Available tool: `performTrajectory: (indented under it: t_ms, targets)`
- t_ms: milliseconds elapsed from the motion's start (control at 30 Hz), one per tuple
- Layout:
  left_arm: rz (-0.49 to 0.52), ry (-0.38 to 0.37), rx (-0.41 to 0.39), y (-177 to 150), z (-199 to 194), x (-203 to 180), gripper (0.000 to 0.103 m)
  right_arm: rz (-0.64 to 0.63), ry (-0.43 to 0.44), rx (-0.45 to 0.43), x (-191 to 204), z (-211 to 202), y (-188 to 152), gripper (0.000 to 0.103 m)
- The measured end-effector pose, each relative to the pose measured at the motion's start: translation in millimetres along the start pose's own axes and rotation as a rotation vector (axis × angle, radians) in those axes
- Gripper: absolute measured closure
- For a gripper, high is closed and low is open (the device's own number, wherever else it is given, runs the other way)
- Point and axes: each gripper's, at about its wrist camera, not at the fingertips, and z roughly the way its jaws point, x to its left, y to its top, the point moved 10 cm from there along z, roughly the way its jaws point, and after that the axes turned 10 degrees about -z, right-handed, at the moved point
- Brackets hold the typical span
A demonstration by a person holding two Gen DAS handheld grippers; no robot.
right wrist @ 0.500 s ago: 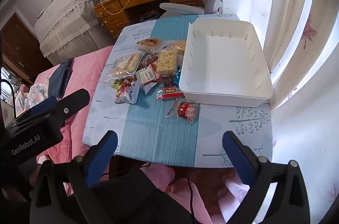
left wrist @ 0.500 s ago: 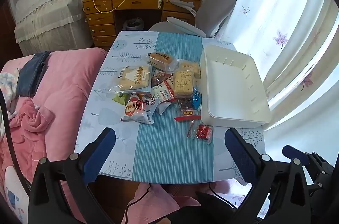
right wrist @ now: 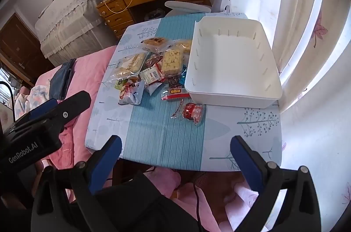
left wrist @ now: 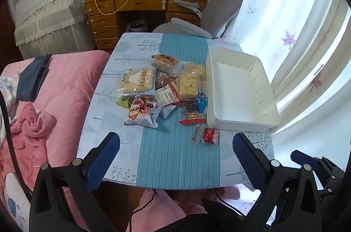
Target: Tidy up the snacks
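While both grippers hang over the near edge of the tabletop (left wrist: 175,161), nothing is held.
left gripper (left wrist: 175,157): fingers spread wide, nothing between them, above the near edge, clear of every packet.
right gripper (right wrist: 175,157): fingers spread wide, nothing between them, also above the near edge; the left tool's body shows at the left of the right wrist view.
snack pile (left wrist: 162,89): loose heap near the tabletop's middle, on and beside the blue striped runner (left wrist: 175,155), left of the bin.
white bin (right wrist: 232,96): along the right edge of the tabletop, nothing inside, long side toward the pile.
red round snack (right wrist: 193,112): lies alone, nearer the near edge than the pile, just off the bin's near left corner.
red strip packet (right wrist: 175,96): beside the bin's near left corner, whether touching cannot be told.
white-and-red bag (left wrist: 142,113): at the pile's near left side.
pink bedding (left wrist: 54,100): beyond the tabletop's left edge.
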Motion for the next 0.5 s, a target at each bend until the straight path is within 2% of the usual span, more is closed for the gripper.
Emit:
performTrajectory:
  t_ms: [500]
  targets:
    - [0.011, 0.013, -0.008, -0.3, 3.9, 0.4, 0.001, 0.000, -0.003, 0.002, -4.7, -0.1, -3.5, 0.003]
